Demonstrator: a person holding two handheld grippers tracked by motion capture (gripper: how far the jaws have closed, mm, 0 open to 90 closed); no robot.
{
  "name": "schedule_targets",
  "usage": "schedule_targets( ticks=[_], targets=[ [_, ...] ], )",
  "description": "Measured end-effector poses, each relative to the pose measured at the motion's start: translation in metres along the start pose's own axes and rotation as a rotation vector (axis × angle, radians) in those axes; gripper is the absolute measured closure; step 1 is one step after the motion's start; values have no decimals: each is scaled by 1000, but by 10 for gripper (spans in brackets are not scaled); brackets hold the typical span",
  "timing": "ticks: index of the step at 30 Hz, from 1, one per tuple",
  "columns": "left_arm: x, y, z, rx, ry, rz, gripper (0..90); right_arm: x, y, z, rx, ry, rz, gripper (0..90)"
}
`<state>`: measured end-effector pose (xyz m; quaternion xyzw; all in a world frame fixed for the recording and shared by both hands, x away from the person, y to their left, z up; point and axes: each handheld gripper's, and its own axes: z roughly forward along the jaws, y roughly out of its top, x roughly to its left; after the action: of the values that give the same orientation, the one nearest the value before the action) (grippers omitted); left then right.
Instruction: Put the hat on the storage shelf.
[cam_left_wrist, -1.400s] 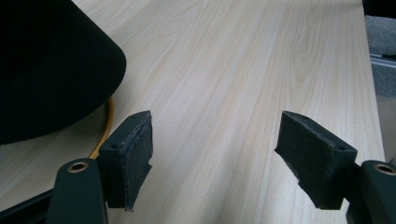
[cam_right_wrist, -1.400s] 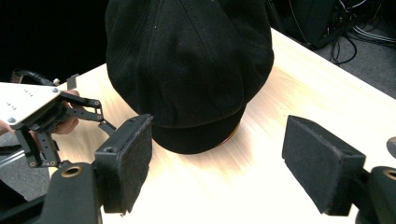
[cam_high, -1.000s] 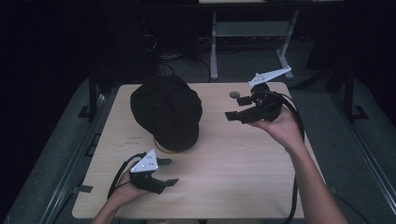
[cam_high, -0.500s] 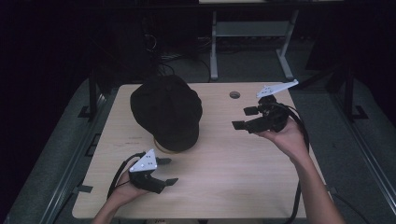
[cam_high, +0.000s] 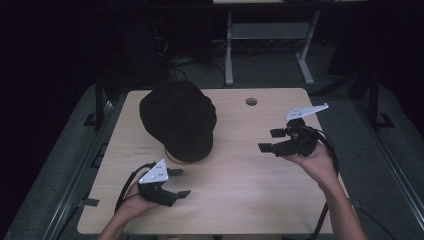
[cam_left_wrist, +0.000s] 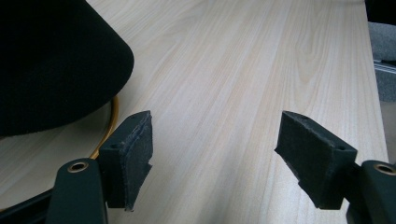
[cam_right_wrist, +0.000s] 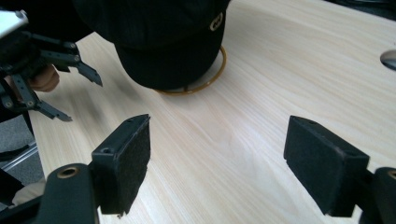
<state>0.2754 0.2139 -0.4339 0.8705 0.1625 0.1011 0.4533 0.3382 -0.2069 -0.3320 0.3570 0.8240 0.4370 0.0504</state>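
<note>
Round black fabric cap (cam_high: 179, 120) on tan ring stand (cam_right_wrist: 205, 83), untouched. Left gripper (cam_high: 176, 183) jaws spread, empty; right gripper (cam_high: 271, 140) same.

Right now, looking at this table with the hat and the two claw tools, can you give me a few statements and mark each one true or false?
1. The black cap sits on a round stand with a golden base ring. True.
2. The left gripper is clamped on the cap. False: it is open, apart from the cap.
3. The right gripper is open and holds nothing. True.
4. The table has a dark metal top. False: it is pale wood grain.
</note>
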Motion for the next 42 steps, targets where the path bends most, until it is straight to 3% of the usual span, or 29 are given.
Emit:
schedule_targets(
  ticks=[23,42],
  targets=[
    [-1,-1,3,6,-9,-16,266,-13,-59,-3,35,-13,88,206],
    [0,-1,2,10,-9,-21,266,-10,-90,-11,65,-57,102,211]
  ],
)
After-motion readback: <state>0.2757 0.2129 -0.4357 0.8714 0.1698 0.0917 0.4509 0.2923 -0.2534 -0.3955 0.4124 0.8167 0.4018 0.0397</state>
